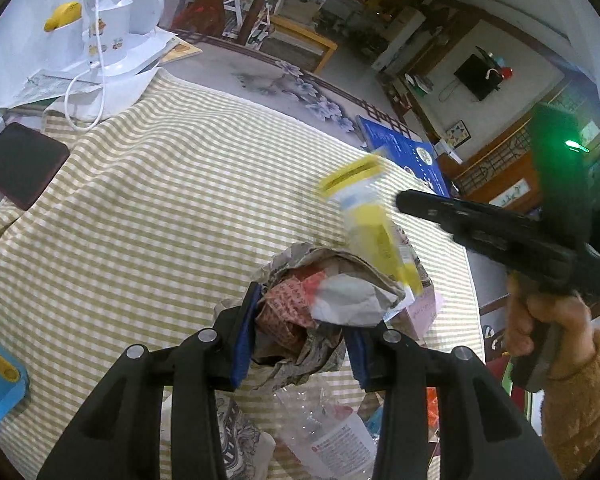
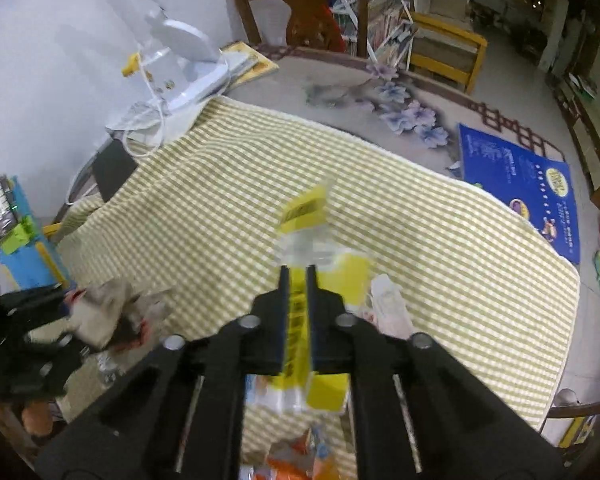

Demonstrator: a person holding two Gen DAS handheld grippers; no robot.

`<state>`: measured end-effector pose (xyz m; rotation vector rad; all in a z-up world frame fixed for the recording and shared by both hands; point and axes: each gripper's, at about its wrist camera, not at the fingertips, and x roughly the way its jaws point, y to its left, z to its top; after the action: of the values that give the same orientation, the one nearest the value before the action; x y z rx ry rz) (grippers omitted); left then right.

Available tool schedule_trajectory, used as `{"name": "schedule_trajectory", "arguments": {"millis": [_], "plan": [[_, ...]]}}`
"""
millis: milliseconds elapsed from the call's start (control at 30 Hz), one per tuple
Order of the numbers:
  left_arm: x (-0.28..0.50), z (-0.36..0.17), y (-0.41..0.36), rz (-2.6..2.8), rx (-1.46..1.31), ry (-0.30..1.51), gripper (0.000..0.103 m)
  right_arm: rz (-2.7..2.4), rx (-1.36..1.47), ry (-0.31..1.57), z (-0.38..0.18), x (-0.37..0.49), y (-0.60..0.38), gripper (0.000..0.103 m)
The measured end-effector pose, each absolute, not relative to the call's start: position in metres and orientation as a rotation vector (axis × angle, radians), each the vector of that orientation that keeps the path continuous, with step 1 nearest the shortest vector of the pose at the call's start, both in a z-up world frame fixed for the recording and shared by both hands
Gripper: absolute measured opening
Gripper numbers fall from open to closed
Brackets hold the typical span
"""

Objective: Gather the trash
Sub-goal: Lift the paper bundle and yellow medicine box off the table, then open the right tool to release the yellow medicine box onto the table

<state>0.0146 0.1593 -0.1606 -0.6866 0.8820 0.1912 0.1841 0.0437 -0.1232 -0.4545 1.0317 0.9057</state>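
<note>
In the left wrist view my left gripper (image 1: 300, 340) is shut on a crumpled wad of newspaper and red-printed paper (image 1: 332, 296), squeezed between its blue pads (image 1: 244, 344) above the checked cloth (image 1: 160, 200). My right gripper (image 2: 298, 276) is shut on a yellow and clear plastic wrapper (image 2: 304, 208), which sticks out past the fingertips and hangs below them, blurred. From the left wrist, that wrapper (image 1: 364, 208) and the right gripper (image 1: 408, 202) hover just right of the wad, held by a hand (image 1: 540, 320). The right wrist view shows the left gripper (image 2: 60, 308) with its wad (image 2: 108, 308) at the left.
Loose wrappers lie at the near table edge: clear plastic with a red label (image 1: 332, 440), pink paper (image 2: 388, 304), orange scraps (image 2: 296, 460). A white lamp (image 1: 116, 20), a dark phone (image 1: 20, 164), a blue book (image 2: 520, 184), a blue tray (image 1: 0, 380) and a wooden chair (image 2: 300, 4) surround the cloth.
</note>
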Motion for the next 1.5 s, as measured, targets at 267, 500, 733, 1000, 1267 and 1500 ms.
{"name": "schedule_trajectory", "arguments": {"millis": [267,500,733,1000,1267,1500], "plan": [[0.012,-0.176,0.177,0.222,-0.742,0.891,0.037,0.862,-0.489,1.188,-0.165,0.198,0.058,0.082],[0.017,-0.187,0.18,0.221,-0.757,0.912,0.037,0.934,-0.621,1.241,-0.191,0.184,0.082,0.063],[0.018,-0.183,0.181,0.224,-0.75,0.904,0.037,0.961,-0.501,1.175,-0.156,0.175,0.067,0.058],[0.024,-0.16,0.159,0.166,-0.694,0.88,0.037,0.935,-0.288,0.952,-0.076,0.141,-0.007,0.058],[0.032,-0.13,0.116,0.069,-0.608,0.86,0.037,0.812,-0.153,0.842,-0.055,0.094,-0.089,0.058],[0.034,-0.111,0.072,-0.022,-0.544,0.856,0.037,0.687,0.023,0.826,-0.052,0.074,-0.155,0.058]]}}
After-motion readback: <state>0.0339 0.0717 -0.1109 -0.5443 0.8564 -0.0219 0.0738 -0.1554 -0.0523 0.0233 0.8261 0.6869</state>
